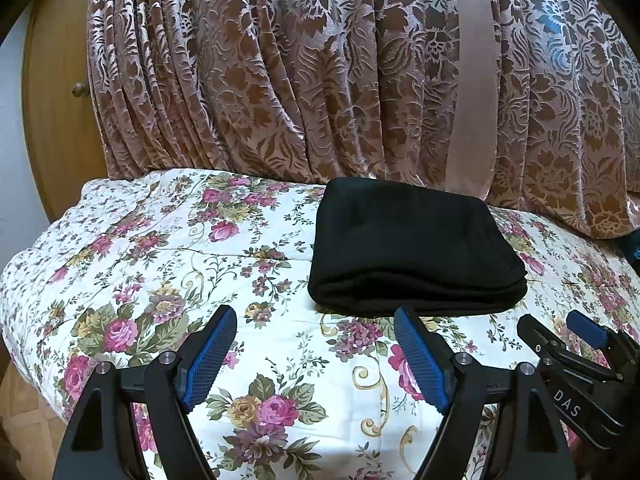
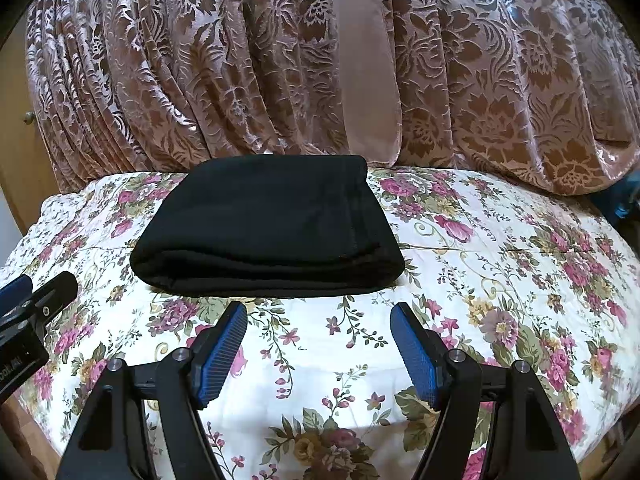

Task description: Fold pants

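Observation:
The black pants (image 1: pixel 416 248) lie folded into a thick rectangle on the floral bed cover (image 1: pixel 168 264), near the far edge by the curtain. They also show in the right wrist view (image 2: pixel 268 228). My left gripper (image 1: pixel 316 320) is open and empty, just short of the pants' near fold, to its left. My right gripper (image 2: pixel 318 316) is open and empty, just short of the same fold, to its right. The right gripper also shows at the right edge of the left wrist view (image 1: pixel 560 332). The left gripper's fingers (image 2: pixel 48 292) show at the left edge of the right wrist view.
A brown patterned curtain (image 1: pixel 304 72) hangs behind the bed and rests on its far edge. A wooden door with a knob (image 1: pixel 80 89) stands at the far left. The bed cover (image 2: pixel 500 280) drops off at the left and near edges, with wooden floor (image 1: pixel 24 432) below.

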`<state>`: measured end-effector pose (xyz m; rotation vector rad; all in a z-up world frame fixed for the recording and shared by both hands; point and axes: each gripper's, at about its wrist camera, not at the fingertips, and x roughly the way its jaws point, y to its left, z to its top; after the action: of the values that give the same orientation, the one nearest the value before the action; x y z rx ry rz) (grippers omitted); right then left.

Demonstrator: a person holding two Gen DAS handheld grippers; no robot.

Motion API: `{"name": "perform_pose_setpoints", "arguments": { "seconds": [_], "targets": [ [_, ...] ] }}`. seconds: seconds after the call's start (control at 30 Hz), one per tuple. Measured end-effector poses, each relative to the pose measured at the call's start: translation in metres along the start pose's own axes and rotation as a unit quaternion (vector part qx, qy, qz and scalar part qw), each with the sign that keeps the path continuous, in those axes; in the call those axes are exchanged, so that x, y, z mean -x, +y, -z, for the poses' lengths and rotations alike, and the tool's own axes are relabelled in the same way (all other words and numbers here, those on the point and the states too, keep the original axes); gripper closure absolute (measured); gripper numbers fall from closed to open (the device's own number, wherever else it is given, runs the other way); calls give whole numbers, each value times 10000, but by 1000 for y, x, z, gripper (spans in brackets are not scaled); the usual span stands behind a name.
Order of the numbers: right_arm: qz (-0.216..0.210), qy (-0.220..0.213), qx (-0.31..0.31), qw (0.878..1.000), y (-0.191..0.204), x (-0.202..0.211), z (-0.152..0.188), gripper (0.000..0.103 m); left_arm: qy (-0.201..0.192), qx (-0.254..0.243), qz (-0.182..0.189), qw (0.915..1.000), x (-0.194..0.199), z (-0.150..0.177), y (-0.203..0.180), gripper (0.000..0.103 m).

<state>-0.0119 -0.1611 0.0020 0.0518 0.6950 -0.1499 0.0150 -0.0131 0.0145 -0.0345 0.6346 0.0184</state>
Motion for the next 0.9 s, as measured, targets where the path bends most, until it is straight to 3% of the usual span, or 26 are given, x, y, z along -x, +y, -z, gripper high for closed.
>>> {"name": "perform_pose_setpoints", "arguments": {
  "seconds": [0.9],
  "targets": [
    [7, -51, 102, 9999, 5, 1, 2, 29, 8, 81, -78, 9999, 4, -1, 5, 21]
  ]
}}
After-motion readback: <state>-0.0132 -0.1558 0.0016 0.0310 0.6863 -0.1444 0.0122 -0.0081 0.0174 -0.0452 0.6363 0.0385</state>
